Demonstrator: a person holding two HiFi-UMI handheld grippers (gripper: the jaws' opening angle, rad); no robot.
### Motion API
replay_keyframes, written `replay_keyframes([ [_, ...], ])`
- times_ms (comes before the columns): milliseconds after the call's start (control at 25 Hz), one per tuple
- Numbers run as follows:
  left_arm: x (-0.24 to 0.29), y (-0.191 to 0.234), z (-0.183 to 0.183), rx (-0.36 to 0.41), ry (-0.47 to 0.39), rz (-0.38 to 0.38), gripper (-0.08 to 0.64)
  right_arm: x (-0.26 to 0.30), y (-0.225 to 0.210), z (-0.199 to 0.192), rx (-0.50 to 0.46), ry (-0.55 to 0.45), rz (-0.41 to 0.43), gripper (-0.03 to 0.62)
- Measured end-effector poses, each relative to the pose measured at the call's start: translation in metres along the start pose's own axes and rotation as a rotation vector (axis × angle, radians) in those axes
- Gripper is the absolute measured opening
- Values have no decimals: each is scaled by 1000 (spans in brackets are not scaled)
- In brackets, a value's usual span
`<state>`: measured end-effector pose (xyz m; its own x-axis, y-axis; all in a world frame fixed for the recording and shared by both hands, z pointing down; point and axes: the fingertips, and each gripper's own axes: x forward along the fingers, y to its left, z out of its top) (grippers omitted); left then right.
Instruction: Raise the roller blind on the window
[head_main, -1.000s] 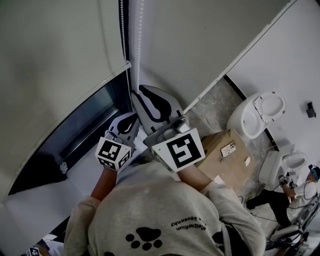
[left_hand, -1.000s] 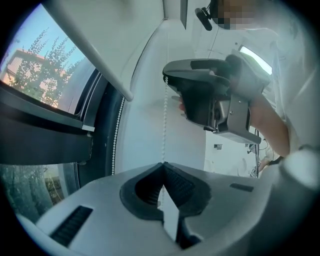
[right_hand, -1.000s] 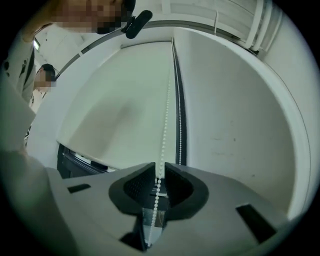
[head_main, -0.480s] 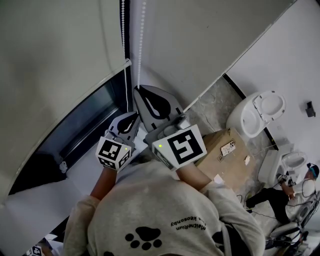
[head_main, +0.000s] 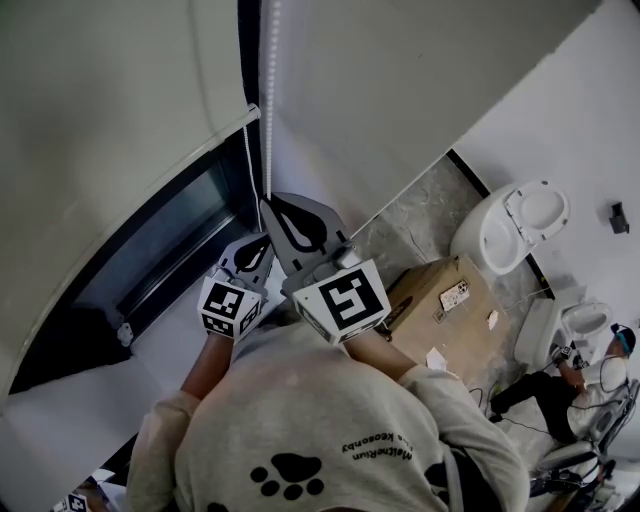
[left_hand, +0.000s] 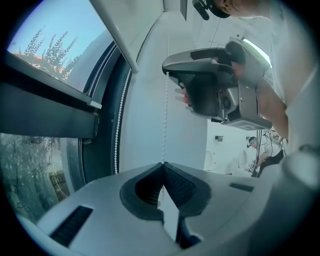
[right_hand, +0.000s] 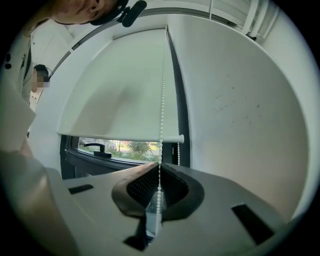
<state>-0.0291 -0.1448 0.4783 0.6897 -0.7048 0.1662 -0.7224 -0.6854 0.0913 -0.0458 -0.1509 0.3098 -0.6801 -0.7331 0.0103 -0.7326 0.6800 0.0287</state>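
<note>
The pale roller blind (head_main: 110, 100) hangs partway down the dark-framed window (head_main: 170, 240), its bottom bar (right_hand: 120, 136) above a strip of glass. A white bead chain (head_main: 268, 100) runs down beside the blind's right edge. My right gripper (head_main: 268, 204) points at the wall and is shut on one strand of the bead chain (right_hand: 161, 125). The second strand (right_hand: 178, 150) hangs free beside it. My left gripper (head_main: 262, 240) sits just below the right gripper (left_hand: 215, 95), and it is shut on the same strand of chain (left_hand: 166, 115).
A white wall (head_main: 400, 90) stands right of the window. On the floor behind me are a cardboard box (head_main: 450, 300) and white toilet bowls (head_main: 510, 230). Another person (head_main: 560, 385) crouches at far right. A window handle (right_hand: 95, 146) shows below the blind.
The right gripper's jaws have closed on the chain. Both grippers have come down along the chain together, and the left stays close under the right.
</note>
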Motion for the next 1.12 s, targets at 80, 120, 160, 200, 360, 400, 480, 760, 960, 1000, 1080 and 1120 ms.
replay_keyframes([
  [80, 1, -2, -8, 2, 10, -3, 8, 0, -1, -7, 0, 9, -4, 12],
  [120, 2, -2, -13, 3, 14, -3, 8, 0, -1, -12, 1, 12, -6, 12],
  [160, 2, -2, -18, 4, 16, -2, 8, 0, -1, -17, 2, 17, -7, 12],
  [200, 2, -1, -24, 2, 17, 0, 8, 0, -1, -23, 2, 22, -8, 12],
  [360, 1, 5, -44, -24, 21, 5, 8, 1, 3, -42, -3, 26, 1, 12],
  [400, 0, 6, -48, -25, 23, 10, 8, 2, 4, -45, -6, 26, 2, 12],
  [480, -1, 7, -53, -18, 29, 17, 8, 2, 6, -51, -11, 26, 2, 12],
  [760, 1, 1, -74, -29, 74, -4, 8, 2, 5, -71, 0, 46, -9, 12],
  [960, -2, 2, -89, -48, 103, -3, 8, -1, 8, -86, 5, 56, -5, 12],
  [1000, -2, 3, -90, -53, 104, -1, 8, 0, 9, -87, 2, 54, -4, 12],
  [1080, -2, 2, -91, -54, 105, -1, 8, 1, 10, -88, -4, 55, -3, 12],
  [1120, -2, 2, -92, -53, 108, -2, 8, 2, 10, -88, -6, 58, -3, 12],
])
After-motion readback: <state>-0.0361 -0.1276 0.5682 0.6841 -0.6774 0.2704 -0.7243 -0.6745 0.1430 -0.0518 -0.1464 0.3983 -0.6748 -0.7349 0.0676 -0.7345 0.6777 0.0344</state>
